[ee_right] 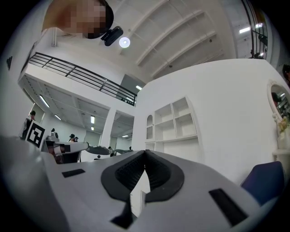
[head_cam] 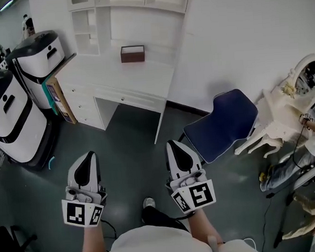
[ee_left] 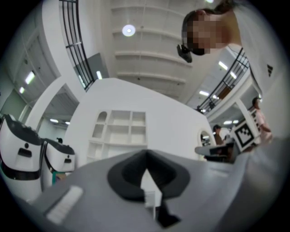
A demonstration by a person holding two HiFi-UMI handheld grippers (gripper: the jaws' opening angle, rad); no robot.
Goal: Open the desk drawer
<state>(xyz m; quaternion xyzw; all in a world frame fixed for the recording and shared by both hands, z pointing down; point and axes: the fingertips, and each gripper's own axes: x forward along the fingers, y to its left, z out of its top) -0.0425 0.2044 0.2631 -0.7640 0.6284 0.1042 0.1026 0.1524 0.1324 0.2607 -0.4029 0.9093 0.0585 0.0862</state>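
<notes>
A white desk [head_cam: 143,75] with a shelf hutch stands against the far wall. Its shallow drawer [head_cam: 131,98] under the top is closed, and a stack of small drawers [head_cam: 80,104] sits at its left. Both grippers hang over the dark floor, well short of the desk. My left gripper [head_cam: 88,158] is shut and holds nothing. My right gripper [head_cam: 174,147] is also shut and empty. In the left gripper view the left gripper [ee_left: 146,154] points slightly upward toward the hutch [ee_left: 118,131]. In the right gripper view the right gripper [ee_right: 145,154] faces the same hutch [ee_right: 174,120].
A brown box [head_cam: 132,53] sits on the desktop. Two white-and-black machines [head_cam: 11,114] stand at the left. A blue chair [head_cam: 222,124] is right of the desk, with a white vanity table [head_cam: 285,105] and mirror beyond it. Cables lie on the floor at right.
</notes>
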